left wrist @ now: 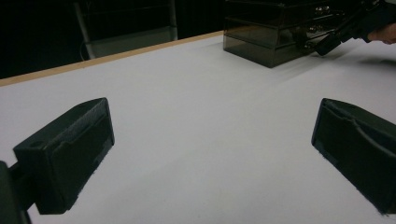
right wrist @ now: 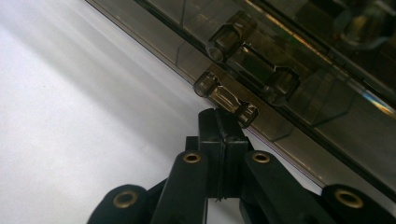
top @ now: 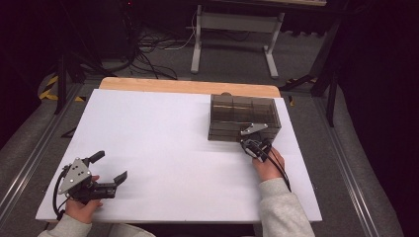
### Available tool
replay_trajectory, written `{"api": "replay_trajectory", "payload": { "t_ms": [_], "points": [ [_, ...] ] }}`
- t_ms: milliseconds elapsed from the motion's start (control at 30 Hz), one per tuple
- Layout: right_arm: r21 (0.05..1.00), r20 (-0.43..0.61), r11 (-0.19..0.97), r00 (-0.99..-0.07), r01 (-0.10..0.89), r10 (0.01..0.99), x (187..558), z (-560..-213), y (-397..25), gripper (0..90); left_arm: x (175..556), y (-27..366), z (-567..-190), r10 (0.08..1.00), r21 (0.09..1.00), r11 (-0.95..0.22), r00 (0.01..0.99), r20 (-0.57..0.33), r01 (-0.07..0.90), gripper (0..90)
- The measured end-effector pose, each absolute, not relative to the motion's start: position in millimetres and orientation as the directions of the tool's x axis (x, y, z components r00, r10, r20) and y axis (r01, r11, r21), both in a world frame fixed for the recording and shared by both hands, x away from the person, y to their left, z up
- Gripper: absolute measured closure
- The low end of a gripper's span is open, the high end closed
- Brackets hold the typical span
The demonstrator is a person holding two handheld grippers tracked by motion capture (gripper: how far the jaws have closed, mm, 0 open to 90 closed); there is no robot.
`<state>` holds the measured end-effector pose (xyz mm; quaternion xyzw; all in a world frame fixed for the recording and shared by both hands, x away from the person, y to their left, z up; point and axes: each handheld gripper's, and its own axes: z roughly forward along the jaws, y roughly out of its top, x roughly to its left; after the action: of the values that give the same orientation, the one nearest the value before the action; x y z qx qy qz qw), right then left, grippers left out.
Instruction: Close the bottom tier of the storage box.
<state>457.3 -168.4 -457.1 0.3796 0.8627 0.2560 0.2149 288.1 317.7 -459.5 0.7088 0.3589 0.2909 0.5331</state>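
Your right tool (top: pixel 250 144) is up against the front face of the smoky see-through drawer box (top: pixel 244 116), which sits on the far right part of the white desk (top: pixel 163 133), close to the wooden strip along the back edge. In the right gripper view the two jaws are pressed flat together with nothing between them, and their tips sit right at the lower drawer handle (right wrist: pixel 225 98), a small clear bar sticking out of the front. The tips look like they're touching it or just under it, can't tell which for sure. A second handle (right wrist: pixel 238 42) sits just above it on the next drawer up. The drawers look closed from the high view.

Your left tool (top: pixel 109 170) is way over on the near left corner of the desk, well apart from the box. Its jaws are spread wide, holding nothing, just bare white desk between them in the left gripper view. From there you can also see the box at the far right with your right hand (left wrist: pixel 385 33) reaching in at its front.
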Motion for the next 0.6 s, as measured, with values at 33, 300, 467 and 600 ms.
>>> {"api": "replay_trajectory", "payload": {
  "t_ms": [33,300,467,600],
  "points": [
    [0.605,-0.176,0.580,-0.619,0.545,0.765,457.2,-457.1,-168.3,90.0,288.1,317.7,-459.5,0.819,0.965,-0.174,0.573,0.030,0.198,0.3],
    [0.612,-0.180,0.580,-0.619,0.538,0.764,454.3,-453.5,-169.0,90.0,288.1,318.1,-459.4,0.818,0.964,-0.175,0.574,0.030,0.199,0.3],
    [0.624,-0.179,0.576,-0.621,0.528,0.763,450.9,-449.1,-170.5,90.0,288.0,318.2,-459.3,0.818,0.965,-0.174,0.574,0.030,0.198,0.3],
    [0.631,-0.178,0.578,-0.629,0.518,0.757,448.0,-445.0,-171.5,89.9,288.1,318.1,-459.3,0.818,0.965,-0.174,0.575,0.030,0.198,0.3]
  ]
}}
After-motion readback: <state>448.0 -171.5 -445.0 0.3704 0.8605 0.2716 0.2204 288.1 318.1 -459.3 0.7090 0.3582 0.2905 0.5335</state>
